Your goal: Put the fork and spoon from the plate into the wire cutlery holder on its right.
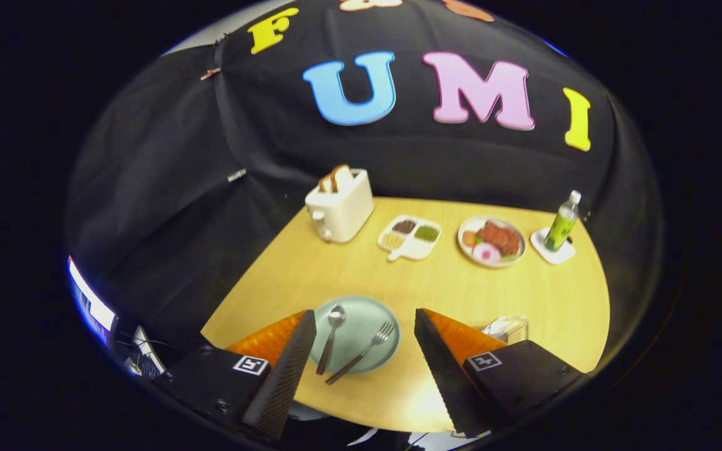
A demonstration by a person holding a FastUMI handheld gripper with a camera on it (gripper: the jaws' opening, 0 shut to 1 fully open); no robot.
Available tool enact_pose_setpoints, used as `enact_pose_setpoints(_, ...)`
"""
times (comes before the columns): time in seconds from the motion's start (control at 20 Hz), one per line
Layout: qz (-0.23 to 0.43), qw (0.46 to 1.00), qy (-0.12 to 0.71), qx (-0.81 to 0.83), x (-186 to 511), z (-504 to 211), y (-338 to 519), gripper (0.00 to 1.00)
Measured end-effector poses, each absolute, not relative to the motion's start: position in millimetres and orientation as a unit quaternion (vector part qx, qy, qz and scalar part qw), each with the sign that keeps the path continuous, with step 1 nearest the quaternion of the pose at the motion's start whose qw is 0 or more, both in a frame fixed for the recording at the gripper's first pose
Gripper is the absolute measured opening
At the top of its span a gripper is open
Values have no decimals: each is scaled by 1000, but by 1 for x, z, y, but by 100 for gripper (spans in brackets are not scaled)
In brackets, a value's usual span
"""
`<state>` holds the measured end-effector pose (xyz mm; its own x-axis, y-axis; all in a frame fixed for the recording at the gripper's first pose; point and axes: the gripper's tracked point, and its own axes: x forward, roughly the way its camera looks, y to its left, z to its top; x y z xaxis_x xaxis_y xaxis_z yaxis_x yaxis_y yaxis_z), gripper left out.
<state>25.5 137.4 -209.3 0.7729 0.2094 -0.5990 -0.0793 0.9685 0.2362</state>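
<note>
A pale green plate [361, 313] lies on the wooden table [549, 300] between my two fingers. On it rest a spoon [331, 335], to the left, and a fork [367, 349], to the right, both with handles pointing toward me. The wire cutlery holder [506, 327] stands just right of the plate, partly hidden behind my right finger. My gripper [364, 322] is open, held above the near table edge, with nothing between its fingers but the plate below.
Beyond the plate stand a white toaster [340, 207] with bread in it, a divided condiment dish [411, 237], a plate of food [491, 241], and a green bottle [563, 222] on a white coaster. A lit screen [88, 300] is off the table's left.
</note>
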Motion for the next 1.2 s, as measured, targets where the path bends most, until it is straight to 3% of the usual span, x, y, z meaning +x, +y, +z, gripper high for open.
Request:
enact_pose_setpoints(0.3,60,888,433,139,37,-314,183,98)
enact_pose_setpoints(0.45,30,871,468,147,46,-352,189,86)
enact_pose_setpoints(0.6,0,860,494,130,49,-381,184,85)
enact_pose_setpoints(0.7,-14,855,503,121,52,-395,182,75)
enact_pose_setpoints(0.8,-30,850,513,115,57,-406,180,74)
enact_pose_setpoints(0.85,-39,845,520,116,57,-411,178,60)
enact_pose_setpoints(1.1,-68,827,546,114,61,-431,172,17)
enact_pose_setpoints(1.2,-54,824,552,114,60,-428,177,13)
